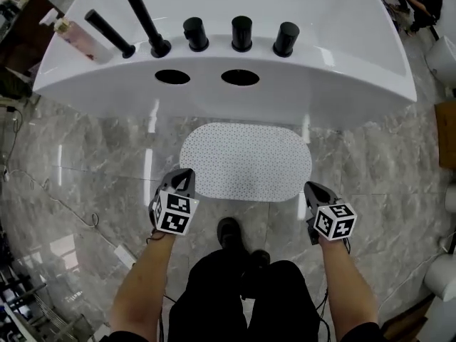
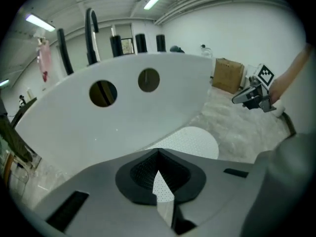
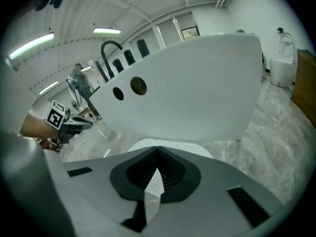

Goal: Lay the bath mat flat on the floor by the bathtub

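The white dotted bath mat (image 1: pixel 246 161) lies flat on the marble floor, its far edge tucked just under the white bathtub (image 1: pixel 235 98). My left gripper (image 1: pixel 184 177) hangs above the mat's near left corner, jaws shut and empty. Over the near right corner my right gripper (image 1: pixel 313 189) is held the same way, shut with nothing in it. In the left gripper view the closed gripper (image 2: pixel 158 153) points at the tub wall, with the mat (image 2: pixel 195 141) beyond it. The right gripper view shows its gripper (image 3: pixel 157 149) closed above the mat (image 3: pixel 188 146).
A black faucet (image 1: pixel 139 13) and three black knobs (image 1: pixel 241 33) stand on the tub's rim. My shoes (image 1: pixel 229 234) are just behind the mat. A white cable and power strip (image 1: pixel 121 254) lie on the floor at left. A cardboard box (image 1: pixel 446 130) sits at right.
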`<action>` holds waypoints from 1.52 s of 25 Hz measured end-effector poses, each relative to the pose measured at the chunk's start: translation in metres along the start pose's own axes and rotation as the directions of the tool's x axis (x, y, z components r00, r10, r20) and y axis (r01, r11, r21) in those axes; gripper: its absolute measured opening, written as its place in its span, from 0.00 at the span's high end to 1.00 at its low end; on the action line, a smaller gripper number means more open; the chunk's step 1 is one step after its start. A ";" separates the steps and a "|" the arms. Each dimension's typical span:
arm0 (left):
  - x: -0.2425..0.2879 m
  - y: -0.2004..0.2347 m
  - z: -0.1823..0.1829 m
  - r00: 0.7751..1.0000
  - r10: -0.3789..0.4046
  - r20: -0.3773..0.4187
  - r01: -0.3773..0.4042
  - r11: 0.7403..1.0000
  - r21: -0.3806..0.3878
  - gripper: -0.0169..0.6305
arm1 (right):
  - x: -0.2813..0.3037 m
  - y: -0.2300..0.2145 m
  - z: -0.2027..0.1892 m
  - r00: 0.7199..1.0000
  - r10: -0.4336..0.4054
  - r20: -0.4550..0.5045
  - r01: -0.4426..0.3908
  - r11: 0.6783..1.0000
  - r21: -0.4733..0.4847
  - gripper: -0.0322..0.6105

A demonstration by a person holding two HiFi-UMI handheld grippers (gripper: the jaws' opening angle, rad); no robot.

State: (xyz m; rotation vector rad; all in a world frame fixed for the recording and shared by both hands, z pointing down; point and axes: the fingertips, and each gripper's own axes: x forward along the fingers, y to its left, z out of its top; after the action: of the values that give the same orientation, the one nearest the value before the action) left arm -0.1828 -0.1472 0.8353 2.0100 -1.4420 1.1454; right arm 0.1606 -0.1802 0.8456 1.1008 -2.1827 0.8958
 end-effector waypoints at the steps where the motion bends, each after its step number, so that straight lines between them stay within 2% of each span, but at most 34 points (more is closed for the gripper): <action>1: -0.025 0.000 0.013 1.000 0.004 0.022 -0.003 0.999 -0.033 0.96 | -0.021 0.013 0.015 1.000 -0.011 0.008 0.011 1.000 0.009 0.93; 3: -0.075 -0.001 0.040 0.998 0.009 0.063 -0.002 0.995 -0.100 0.96 | -0.062 0.033 0.041 0.999 -0.053 0.008 0.052 0.998 0.019 0.93; 5: -0.121 -0.006 0.065 0.996 0.008 0.094 0.005 0.991 -0.132 0.96 | -0.101 0.050 0.063 0.997 -0.071 0.006 0.071 0.997 0.028 0.93; 9: -0.202 -0.014 0.115 0.988 0.022 0.156 0.006 0.984 -0.178 0.96 | -0.172 0.086 0.100 1.000 -0.018 0.008 0.018 1.000 0.024 0.93; 13: -0.277 -0.018 0.168 0.968 0.042 0.247 0.031 0.959 -0.283 0.96 | -0.245 0.110 0.130 1.000 0.006 0.020 -0.007 1.000 0.016 0.93; 15: -0.306 -0.024 0.189 0.959 0.047 0.279 0.044 0.949 -0.311 0.96 | -0.274 0.122 0.140 1.000 0.020 0.022 -0.021 0.999 0.025 0.93; 22: -0.373 -0.034 0.245 0.932 0.021 0.362 0.086 0.957 -0.277 0.96 | -0.329 0.166 0.197 0.995 0.044 0.087 -0.044 0.999 0.004 0.93; 28: -0.423 -0.019 0.297 0.891 -0.009 0.454 0.140 0.957 -0.255 0.95 | -0.368 0.186 0.272 0.987 0.032 0.160 -0.028 0.999 -0.023 0.93; 35: -0.450 0.004 0.343 0.847 -0.042 0.529 0.194 0.952 -0.235 0.96 | -0.392 0.219 0.336 0.967 0.019 0.254 0.004 0.996 -0.087 0.93; 38: -0.463 0.013 0.358 0.832 -0.040 0.553 0.189 0.958 -0.215 0.96 | -0.402 0.232 0.353 0.956 0.035 0.291 -0.009 0.996 -0.087 0.93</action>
State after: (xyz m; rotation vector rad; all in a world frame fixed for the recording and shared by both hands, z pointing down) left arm -0.1170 -0.1433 0.2534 2.2876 -1.5916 0.2986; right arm 0.1225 -0.1486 0.2649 1.2346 -2.4512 0.6756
